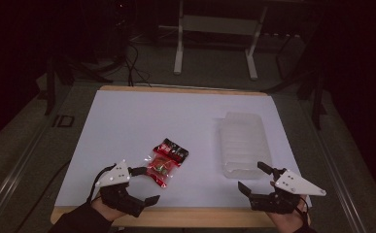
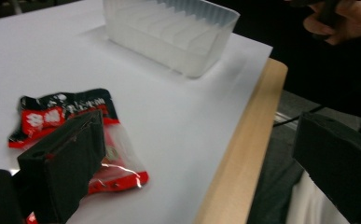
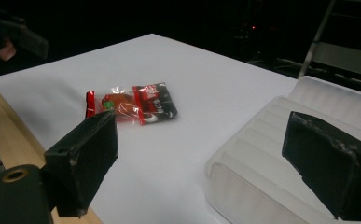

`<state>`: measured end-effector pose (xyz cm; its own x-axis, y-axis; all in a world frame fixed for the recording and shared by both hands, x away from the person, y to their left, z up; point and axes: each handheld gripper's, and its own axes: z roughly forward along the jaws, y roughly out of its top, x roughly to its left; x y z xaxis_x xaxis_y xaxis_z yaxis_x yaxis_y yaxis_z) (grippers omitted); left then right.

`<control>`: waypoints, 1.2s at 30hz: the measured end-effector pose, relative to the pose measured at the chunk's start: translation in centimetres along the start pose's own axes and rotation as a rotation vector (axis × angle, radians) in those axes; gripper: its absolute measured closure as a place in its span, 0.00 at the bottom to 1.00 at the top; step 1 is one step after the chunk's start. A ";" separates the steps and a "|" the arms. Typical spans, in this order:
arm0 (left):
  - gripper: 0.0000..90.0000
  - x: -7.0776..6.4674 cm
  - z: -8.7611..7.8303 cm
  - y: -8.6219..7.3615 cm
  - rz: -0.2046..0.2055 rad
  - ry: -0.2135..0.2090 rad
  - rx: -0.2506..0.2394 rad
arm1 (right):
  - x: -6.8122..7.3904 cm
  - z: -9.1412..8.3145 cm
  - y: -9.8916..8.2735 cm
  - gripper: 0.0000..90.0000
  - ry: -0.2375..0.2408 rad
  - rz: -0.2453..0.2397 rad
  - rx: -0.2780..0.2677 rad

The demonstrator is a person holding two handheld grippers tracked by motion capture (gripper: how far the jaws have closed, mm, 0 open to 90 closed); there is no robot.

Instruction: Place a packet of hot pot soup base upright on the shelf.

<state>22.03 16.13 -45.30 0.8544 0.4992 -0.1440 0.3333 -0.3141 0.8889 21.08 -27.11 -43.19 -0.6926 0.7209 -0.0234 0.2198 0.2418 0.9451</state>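
A red and black snack packet (image 1: 166, 156) with a clear window lies flat on the white sheet near the middle front; it also appears as the packet (image 2: 71, 135) and the packet (image 3: 131, 105). My left gripper (image 1: 144, 185) is open at the front left, one jaw just beside the packet's near corner, nothing between the jaws. My right gripper (image 1: 253, 177) is open at the front right, just short of the near end of a translucent plastic container (image 1: 244, 143), which lies overturned with its ribbed base up (image 3: 281, 154).
The white sheet (image 1: 127, 121) covers a wooden table whose bare edge (image 1: 200, 218) runs along the front. Behind the table are a white desk frame (image 1: 214, 43) and cables on the dark floor.
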 end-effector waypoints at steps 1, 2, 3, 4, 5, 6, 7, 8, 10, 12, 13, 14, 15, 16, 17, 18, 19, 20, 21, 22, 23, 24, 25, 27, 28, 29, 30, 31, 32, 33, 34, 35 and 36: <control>0.03 0.0 0.1 0.1 0.000 0.002 0.003 | 0.0 0.0 0.0 0.12 0.001 0.000 0.000; 0.03 0.1 0.3 0.3 0.000 0.005 0.010 | 0.0 0.0 0.0 0.12 0.002 0.000 -0.001; 0.03 0.2 0.5 0.5 0.005 0.012 0.017 | 0.0 0.0 0.0 0.12 0.001 0.002 -0.002; 0.03 0.2 0.7 0.6 0.003 0.013 0.017 | 0.0 0.0 0.0 0.12 0.004 0.004 -0.003; 0.03 0.3 0.8 0.8 0.000 0.007 0.026 | 0.0 -0.1 0.0 0.12 0.005 0.006 -0.004; 0.04 0.3 1.0 0.9 0.006 0.022 0.029 | 0.0 0.0 0.0 0.12 0.005 0.005 -0.003; 0.05 0.3 1.1 1.0 0.013 0.019 0.035 | 0.0 0.0 0.0 0.12 0.006 0.004 -0.001; 0.07 0.3 1.3 1.2 0.016 0.022 0.045 | 0.0 0.0 0.0 0.12 0.007 0.003 -0.001; 0.07 0.2 1.5 1.4 0.034 0.051 0.052 | 0.0 0.0 0.0 0.12 0.007 0.002 0.000; 0.07 0.3 1.7 1.8 0.028 0.057 0.056 | 0.0 -0.1 0.0 0.12 0.009 0.006 -0.005; 0.07 0.4 1.8 2.0 0.026 0.058 0.060 | 0.0 -0.1 0.0 0.12 0.010 0.005 -0.005; 0.07 0.5 1.9 2.2 0.026 0.063 0.064 | 0.0 -0.1 0.0 0.12 0.010 0.003 -0.003; 0.07 0.6 2.0 2.4 0.027 0.070 0.061 | 0.0 0.0 0.0 0.12 0.013 0.003 -0.002; 0.07 0.8 2.1 2.6 0.021 0.072 0.060 | 0.0 0.0 0.0 0.12 0.014 0.003 -0.001; 0.07 1.0 2.2 2.8 0.015 0.071 0.064 | 0.0 0.0 0.0 0.12 0.012 0.002 0.000; 0.06 1.2 2.4 3.0 0.013 0.084 0.058 | 0.0 0.0 0.0 0.12 0.015 0.002 0.000; 0.06 1.4 2.5 3.3 0.010 0.081 0.060 | 0.0 0.0 0.0 0.12 0.014 0.001 -0.001; 0.06 1.6 2.6 3.4 0.005 0.075 0.063 | 0.0 -0.1 0.0 0.12 0.013 0.001 0.000; 0.06 1.8 2.6 3.6 0.007 0.084 0.058 | 0.0 -0.1 0.0 0.12 0.013 0.001 0.001; 0.06 2.0 2.8 3.9 0.001 0.076 0.064 | 0.0 -0.1 0.0 0.12 0.012 0.003 -0.004; 0.06 2.2 2.9 4.0 0.000 0.080 0.065 | -0.1 -0.1 0.0 0.12 0.015 0.006 -0.004; 0.06 2.4 3.1 4.2 -0.003 0.080 0.064 | -0.1 -0.1 0.0 0.12 0.013 0.004 -0.003; 0.06 2.4 3.1 4.2 -0.003 0.080 0.064 | -0.1 -0.1 0.0 0.12 0.013 0.004 -0.003; 0.06 3.1 3.4 4.6 -0.015 0.077 0.068 | -0.1 -0.1 0.0 0.12 0.017 0.007 -0.003; 0.06 3.3 3.6 4.7 -0.021 0.083 0.070 | -0.1 -0.1 0.0 0.12 0.016 0.004 -0.002; 0.06 3.6 3.7 4.7 -0.020 0.095 0.070 | -0.1 -0.1 0.0 0.12 0.014 0.000 0.000; 0.06 3.8 3.9 4.8 -0.024 0.084 0.074 | -0.1 -0.1 0.0 0.12 0.009 -0.007 0.005; 0.06 4.1 4.0 4.9 -0.024 0.096 0.079 | 0.0 -0.1 0.0 0.13 0.001 -0.017 0.014; 0.06 4.1 4.0 4.9 -0.024 0.096 0.079 | 0.0 0.0 0.0 0.13 0.000 -0.021 0.019; 0.06 4.6 4.3 5.0 -0.030 0.098 0.087 | 0.0 0.0 -0.1 0.14 0.002 -0.019 0.019; 0.06 4.8 4.5 5.0 -0.029 0.116 0.084 | 0.0 0.0 0.0 0.14 0.005 -0.017 0.017; 0.06 5.1 4.6 5.0 -0.030 0.117 0.081 | 0.0 -0.1 0.0 0.14 0.004 -0.012 0.015; 0.06 5.1 4.6 5.0 -0.030 0.117 0.081 | 0.0 -0.1 0.0 0.14 0.004 -0.012 0.015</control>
<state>29.86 13.38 -43.53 0.7930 0.5984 -0.1145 0.3933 -0.3593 0.8463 21.01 -27.14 -43.21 -0.6983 0.7150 -0.0337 0.2211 0.2603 0.9399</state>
